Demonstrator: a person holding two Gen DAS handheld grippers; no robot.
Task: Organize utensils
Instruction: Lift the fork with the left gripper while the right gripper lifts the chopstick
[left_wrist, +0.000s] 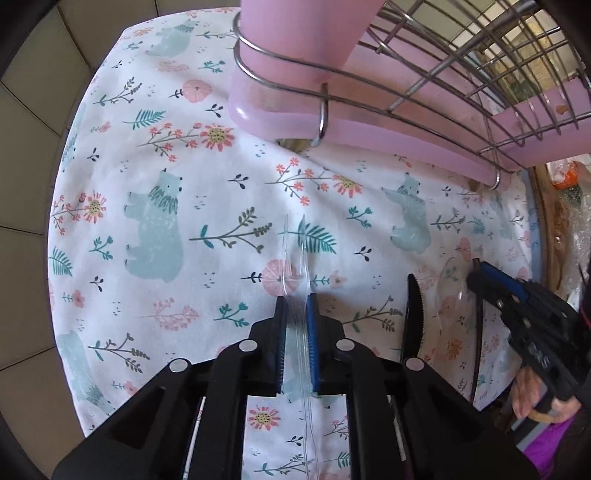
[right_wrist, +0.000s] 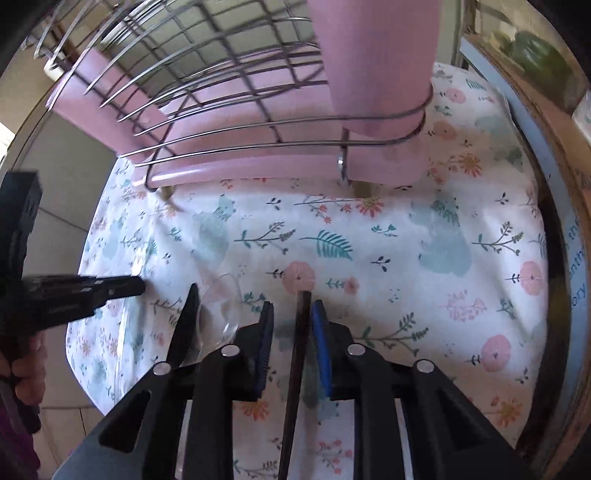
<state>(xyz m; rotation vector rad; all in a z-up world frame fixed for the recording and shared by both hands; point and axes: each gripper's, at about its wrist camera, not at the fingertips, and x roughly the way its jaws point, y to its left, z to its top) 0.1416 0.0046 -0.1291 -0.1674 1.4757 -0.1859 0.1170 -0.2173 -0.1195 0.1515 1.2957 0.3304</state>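
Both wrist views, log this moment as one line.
left gripper: on clear utensil | right gripper: on dark stick | black knife, clear spoon: on cloth

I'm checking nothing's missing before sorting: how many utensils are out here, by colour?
Clear: 2, a utensil in the left claw and a spoon.
Black: 1, a knife.
Dark brown: 1, a stick in the right claw.
Total: 4.
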